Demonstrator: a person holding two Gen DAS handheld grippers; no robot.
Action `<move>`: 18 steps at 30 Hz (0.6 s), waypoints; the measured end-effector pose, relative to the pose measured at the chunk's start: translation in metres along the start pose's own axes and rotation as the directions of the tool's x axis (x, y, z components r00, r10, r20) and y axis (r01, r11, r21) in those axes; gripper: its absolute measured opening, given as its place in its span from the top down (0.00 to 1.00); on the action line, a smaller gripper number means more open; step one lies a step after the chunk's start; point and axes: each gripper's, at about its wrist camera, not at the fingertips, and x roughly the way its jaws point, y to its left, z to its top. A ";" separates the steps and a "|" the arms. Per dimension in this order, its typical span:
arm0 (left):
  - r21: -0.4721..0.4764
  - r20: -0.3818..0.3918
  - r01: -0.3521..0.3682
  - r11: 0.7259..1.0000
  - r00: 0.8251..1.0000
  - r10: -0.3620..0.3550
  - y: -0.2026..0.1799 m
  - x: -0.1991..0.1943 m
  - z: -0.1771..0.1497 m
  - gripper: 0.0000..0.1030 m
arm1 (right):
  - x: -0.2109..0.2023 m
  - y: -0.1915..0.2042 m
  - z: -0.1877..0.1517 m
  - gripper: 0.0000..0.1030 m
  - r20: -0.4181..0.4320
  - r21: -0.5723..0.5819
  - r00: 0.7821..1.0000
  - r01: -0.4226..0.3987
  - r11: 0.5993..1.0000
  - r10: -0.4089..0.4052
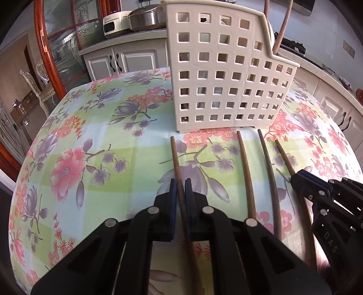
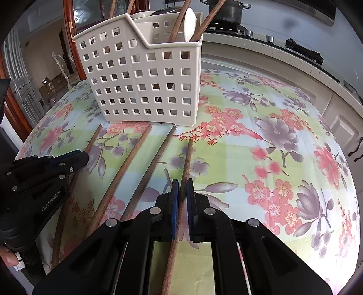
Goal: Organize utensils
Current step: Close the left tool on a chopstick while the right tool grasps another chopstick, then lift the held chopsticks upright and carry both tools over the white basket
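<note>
Several brown wooden chopsticks lie side by side on the floral tablecloth in front of a cream perforated utensil basket [image 1: 226,74], which also shows in the right wrist view [image 2: 145,79] and holds upright chopsticks and a white spoon [image 2: 189,25]. My left gripper [image 1: 180,188] is shut on the leftmost chopstick [image 1: 175,156], low over the cloth. My right gripper [image 2: 182,190] is shut on the rightmost chopstick [image 2: 187,158]. Each gripper shows in the other's view: the right one [image 1: 301,179] and the left one [image 2: 79,156]. Two chopsticks [image 2: 127,170] lie loose between them.
The table with its floral cloth [image 2: 272,147] extends right and left of the basket. Behind it are a kitchen counter with a stove and pot [image 2: 229,11], white cabinets [image 1: 127,61], a rice cooker [image 1: 113,25] and a wood-framed glass door [image 1: 56,45].
</note>
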 end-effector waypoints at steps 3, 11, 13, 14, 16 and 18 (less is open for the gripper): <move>-0.028 -0.003 0.017 0.999 1.000 -0.017 0.004 -0.002 -0.002 0.94 | -0.001 -0.003 0.000 0.93 0.006 0.026 1.000 -0.024 0.999 0.023; -0.057 0.045 0.051 0.997 0.998 -0.049 0.012 -0.025 -0.005 0.94 | -0.027 -0.005 0.002 0.94 0.094 0.045 0.993 -0.074 0.996 0.070; -0.062 0.069 0.058 0.996 0.996 -0.054 0.014 -0.036 -0.004 0.94 | -0.035 -0.006 0.004 0.94 0.119 0.047 0.990 -0.085 0.995 0.079; -0.064 0.082 0.061 0.996 0.995 -0.056 0.015 -0.041 -0.003 0.94 | -0.040 -0.006 0.005 0.94 0.133 0.047 0.988 -0.087 0.995 0.080; -0.068 0.105 0.066 0.995 0.993 -0.059 0.016 -0.052 -0.002 0.94 | -0.050 -0.006 0.006 0.94 0.156 0.044 0.984 -0.094 0.995 0.086; -0.069 0.131 0.069 0.995 0.990 -0.060 0.016 -0.063 -0.001 0.94 | -0.058 -0.005 0.008 0.94 0.176 0.038 0.980 -0.098 0.994 0.090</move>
